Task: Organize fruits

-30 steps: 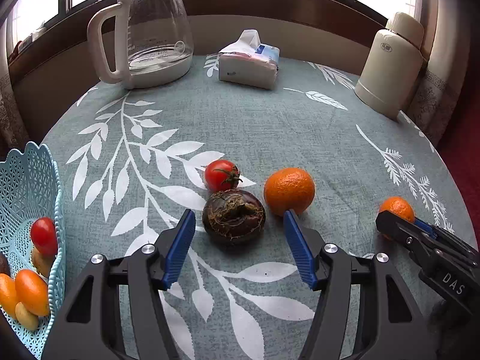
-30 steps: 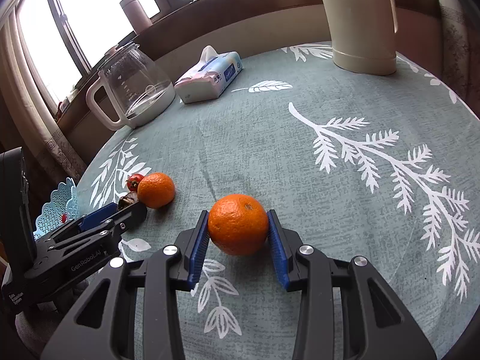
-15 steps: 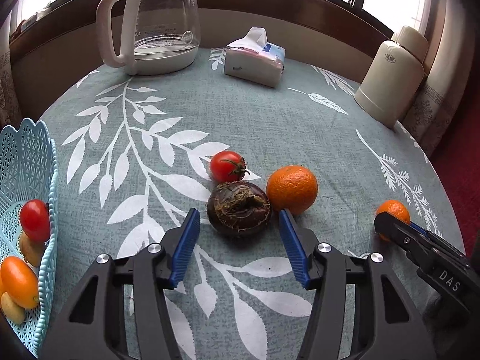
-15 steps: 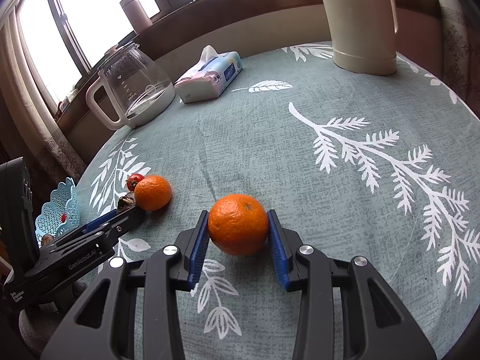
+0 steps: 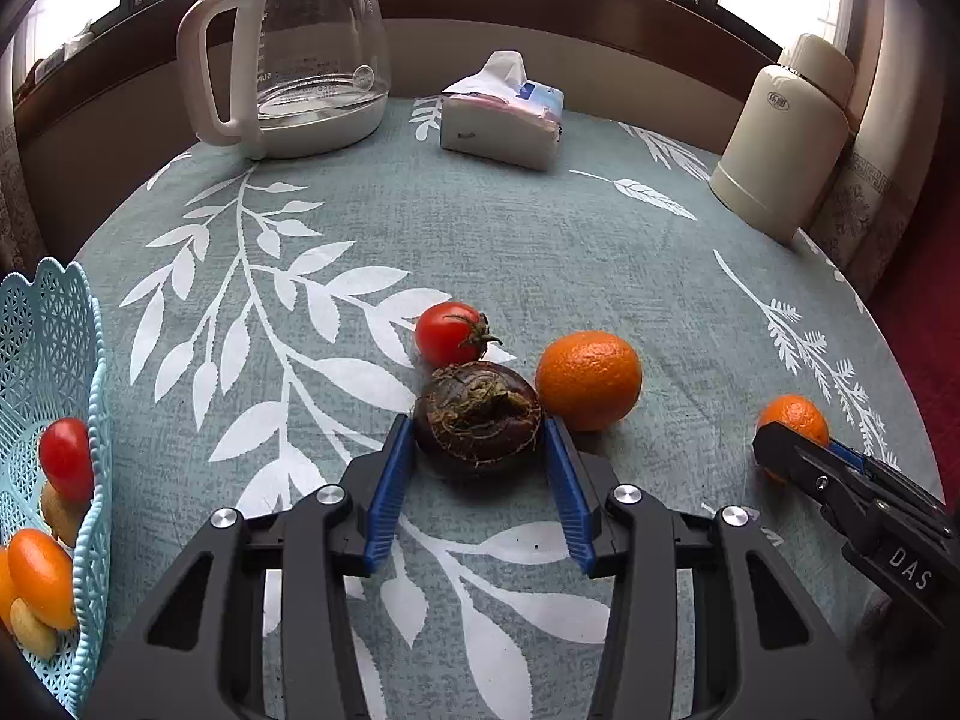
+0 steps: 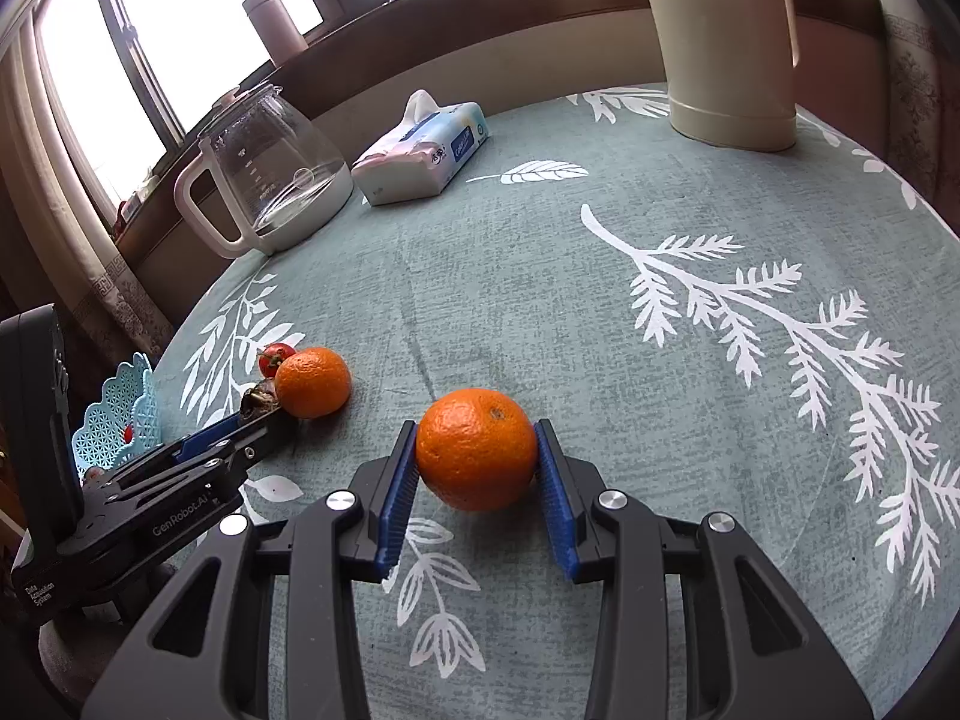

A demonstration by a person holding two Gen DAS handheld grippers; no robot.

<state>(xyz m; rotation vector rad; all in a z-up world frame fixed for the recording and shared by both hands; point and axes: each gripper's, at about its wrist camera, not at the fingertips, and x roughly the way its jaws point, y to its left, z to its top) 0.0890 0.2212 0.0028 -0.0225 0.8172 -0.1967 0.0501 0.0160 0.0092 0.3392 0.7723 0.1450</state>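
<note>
Our left claw (image 5: 480, 456) clamps the mangosteen (image 5: 478, 417) and our right claw (image 6: 477, 468) an orange (image 6: 477, 449), both bound for the basket (image 5: 54, 360) left of the mangosteen.

Table (image 5: 540, 252): broad open cloth through the middle, from the fruit cluster back to the far edge. Far edge is lined: glass kettle (image 5: 306, 54) toward the far-left, tissue pack (image 5: 504, 114) at mid-edge, cream flask (image 5: 786, 138) far-right; gaps between them are passable. Left edge blocked by the blue basket (image 5: 54, 360). Near centre, a tomato (image 5: 450, 333), dark fruit (image 5: 477, 414) and orange (image 5: 588, 378) sit tight together; no way between them. Right side of the table, seen from the right wrist, lies open up to the flask.
</note>
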